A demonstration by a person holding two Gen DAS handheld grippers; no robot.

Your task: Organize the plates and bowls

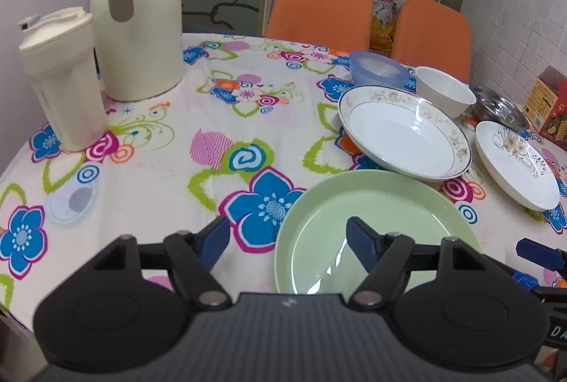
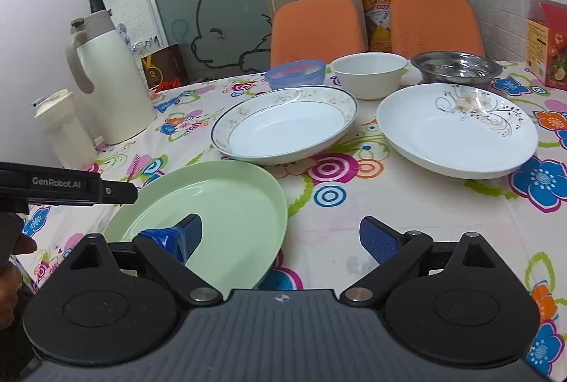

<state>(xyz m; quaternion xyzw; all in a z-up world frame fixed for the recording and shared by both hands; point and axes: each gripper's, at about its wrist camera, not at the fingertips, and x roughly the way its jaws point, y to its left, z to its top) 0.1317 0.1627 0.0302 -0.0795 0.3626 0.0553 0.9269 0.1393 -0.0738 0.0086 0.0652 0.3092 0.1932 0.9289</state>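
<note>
A pale green plate (image 1: 375,233) (image 2: 219,201) lies nearest on the flowered tablecloth. My left gripper (image 1: 288,236) is open and straddles its left rim, one finger over the plate and one over the cloth. My right gripper (image 2: 283,238) is also open and straddles the right rim. Behind are a white plate with a patterned rim (image 1: 404,130) (image 2: 283,127) and a white plate with a flower print (image 1: 514,162) (image 2: 457,130). Further back stand a blue bowl (image 1: 375,68) (image 2: 296,73), a white bowl (image 1: 444,91) (image 2: 368,73) and a steel bowl (image 1: 499,107) (image 2: 457,66).
A cream thermos jug (image 1: 138,27) (image 2: 110,80) and a cream tumbler (image 1: 60,80) (image 2: 67,130) stand at the left. A small clear lid (image 1: 71,204) lies near the table's left edge. Two orange chairs (image 2: 319,27) stand behind the table, and a red box (image 2: 545,45) sits at the far right.
</note>
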